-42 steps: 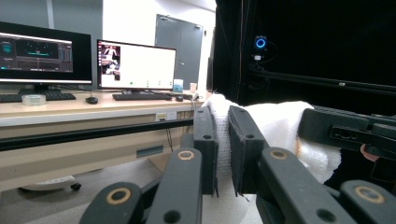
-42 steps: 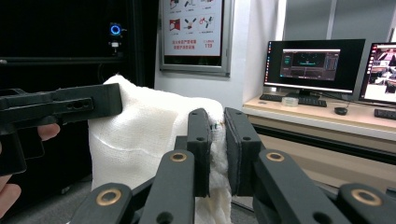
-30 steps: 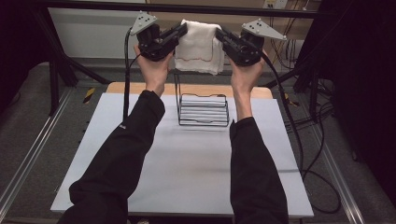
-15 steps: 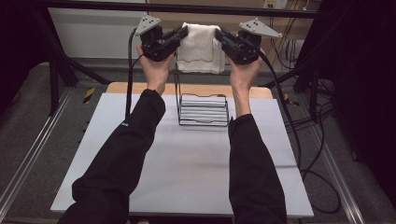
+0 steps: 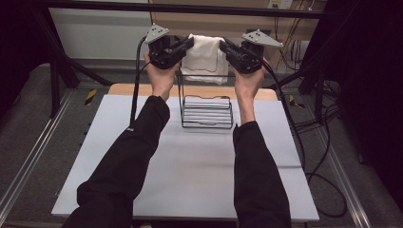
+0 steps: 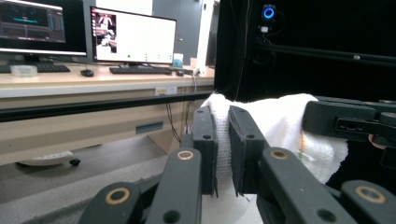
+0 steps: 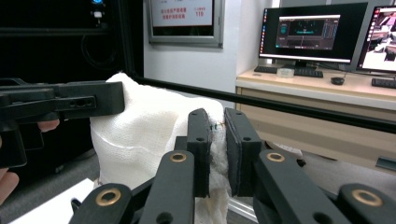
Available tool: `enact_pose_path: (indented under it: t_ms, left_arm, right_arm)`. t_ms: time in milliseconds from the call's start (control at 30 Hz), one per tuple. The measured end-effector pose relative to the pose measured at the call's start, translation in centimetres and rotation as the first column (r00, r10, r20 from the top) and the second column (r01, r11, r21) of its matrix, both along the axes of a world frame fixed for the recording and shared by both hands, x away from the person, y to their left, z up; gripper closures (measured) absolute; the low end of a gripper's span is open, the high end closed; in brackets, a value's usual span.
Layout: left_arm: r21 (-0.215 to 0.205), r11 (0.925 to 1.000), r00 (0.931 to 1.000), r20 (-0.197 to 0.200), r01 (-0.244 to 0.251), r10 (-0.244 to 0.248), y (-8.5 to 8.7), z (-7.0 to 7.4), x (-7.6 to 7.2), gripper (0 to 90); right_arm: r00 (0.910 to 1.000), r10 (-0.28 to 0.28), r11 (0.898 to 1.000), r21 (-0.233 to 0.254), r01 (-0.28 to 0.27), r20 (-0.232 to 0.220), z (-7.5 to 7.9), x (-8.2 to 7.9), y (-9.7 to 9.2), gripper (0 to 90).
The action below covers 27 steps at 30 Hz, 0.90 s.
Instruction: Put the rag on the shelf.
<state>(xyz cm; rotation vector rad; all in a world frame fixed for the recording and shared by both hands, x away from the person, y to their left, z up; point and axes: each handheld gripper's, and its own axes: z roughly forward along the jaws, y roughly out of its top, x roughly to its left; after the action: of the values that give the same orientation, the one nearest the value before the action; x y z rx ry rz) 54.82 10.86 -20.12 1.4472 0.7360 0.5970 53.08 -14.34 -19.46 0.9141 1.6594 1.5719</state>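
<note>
Both hands have come down a little since a moment ago, so the white towel (image 5: 204, 57) now hangs lower, just above the wire rack (image 5: 206, 110) on the table (image 5: 190, 166); I judge it is about to be draped there. The left hand-held gripper (image 5: 186, 43) and the right hand-held gripper (image 5: 226, 46) each stay clenched on a top corner; the gripper views show cloth pinched between the jaws, which the high view cannot show.

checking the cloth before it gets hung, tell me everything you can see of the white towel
The white towel looks like soft woven terry, folded over, with a thin reddish line near its lower edge. It hangs stretched above the black wire rack, pinched at its two upper corners by the left hand-held gripper and right hand-held gripper.
</note>
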Motion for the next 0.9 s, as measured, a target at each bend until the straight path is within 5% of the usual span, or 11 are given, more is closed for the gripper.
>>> enact_pose_path:
  t_ms: [400,900]
  left_arm:
    - [0.025,0.9994,0.9995,-0.02,0.025,-0.025,0.1,-2.0,-0.9,81.7]
    - [0.053,0.9972,0.9985,-0.018,0.052,-0.051,0.2,-2.5,-2.3,81.5]
  right_arm:
    - [0.9996,0.013,1.0,-0.018,-0.014,-0.025,-1.7,-0.7,-0.4,81.1]
    - [0.9989,0.031,0.999,-0.041,-0.033,-0.036,-2.2,-2.2,-0.8,80.8]
